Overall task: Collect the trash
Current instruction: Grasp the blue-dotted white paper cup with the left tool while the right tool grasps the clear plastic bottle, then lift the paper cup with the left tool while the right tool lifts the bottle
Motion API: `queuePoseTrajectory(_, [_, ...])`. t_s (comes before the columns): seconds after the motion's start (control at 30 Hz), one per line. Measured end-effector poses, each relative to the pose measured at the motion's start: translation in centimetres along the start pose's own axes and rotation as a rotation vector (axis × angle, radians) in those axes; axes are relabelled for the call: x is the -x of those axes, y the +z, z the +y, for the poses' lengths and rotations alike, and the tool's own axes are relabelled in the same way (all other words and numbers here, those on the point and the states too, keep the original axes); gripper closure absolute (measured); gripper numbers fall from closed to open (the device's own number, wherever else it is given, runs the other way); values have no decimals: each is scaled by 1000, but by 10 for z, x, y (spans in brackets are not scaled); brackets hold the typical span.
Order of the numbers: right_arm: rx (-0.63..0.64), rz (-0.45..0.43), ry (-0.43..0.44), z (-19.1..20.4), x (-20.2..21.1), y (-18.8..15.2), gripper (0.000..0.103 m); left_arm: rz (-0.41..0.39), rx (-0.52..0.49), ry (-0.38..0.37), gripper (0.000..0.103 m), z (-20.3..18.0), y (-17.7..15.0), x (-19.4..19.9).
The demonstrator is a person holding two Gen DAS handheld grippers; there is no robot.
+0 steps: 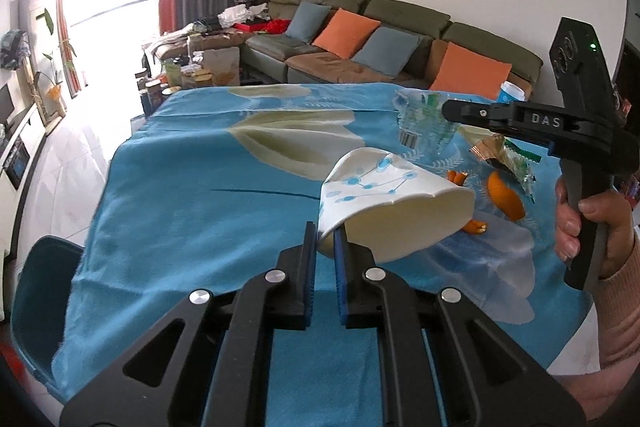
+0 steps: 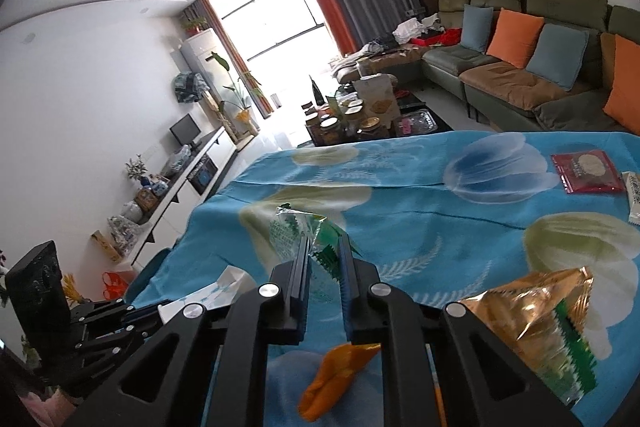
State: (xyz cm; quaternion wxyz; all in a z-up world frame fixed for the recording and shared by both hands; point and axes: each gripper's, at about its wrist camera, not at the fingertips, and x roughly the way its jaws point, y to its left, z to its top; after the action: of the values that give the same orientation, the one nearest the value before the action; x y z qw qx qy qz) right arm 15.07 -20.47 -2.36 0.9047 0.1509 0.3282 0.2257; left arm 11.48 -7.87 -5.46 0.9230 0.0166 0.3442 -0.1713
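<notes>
Paper cup (image 1: pixel 384 203) pinched by its rim in left gripper (image 1: pixel 324 239), lifted over blue cloth (image 1: pixel 200 187) on bench. Green wrapper (image 2: pixel 304 231) squeezed tight in right gripper (image 2: pixel 326 251). Orange peel (image 1: pixel 506 199) and gold bag (image 2: pixel 540 319) lying near bench's right edge.

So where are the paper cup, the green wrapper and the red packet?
paper cup (image 1: pixel 384 203): left wrist view, its printed side wall.
green wrapper (image 2: pixel 298 227): right wrist view, its crinkled upper part.
red packet (image 2: pixel 586 171): right wrist view, its flat face.
</notes>
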Motion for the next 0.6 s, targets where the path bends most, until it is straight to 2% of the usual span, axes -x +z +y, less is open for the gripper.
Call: queuePoseTrajectory(0.6, [5, 15, 96, 34, 4, -15, 91, -44, 36, 89, 94, 20, -11, 30])
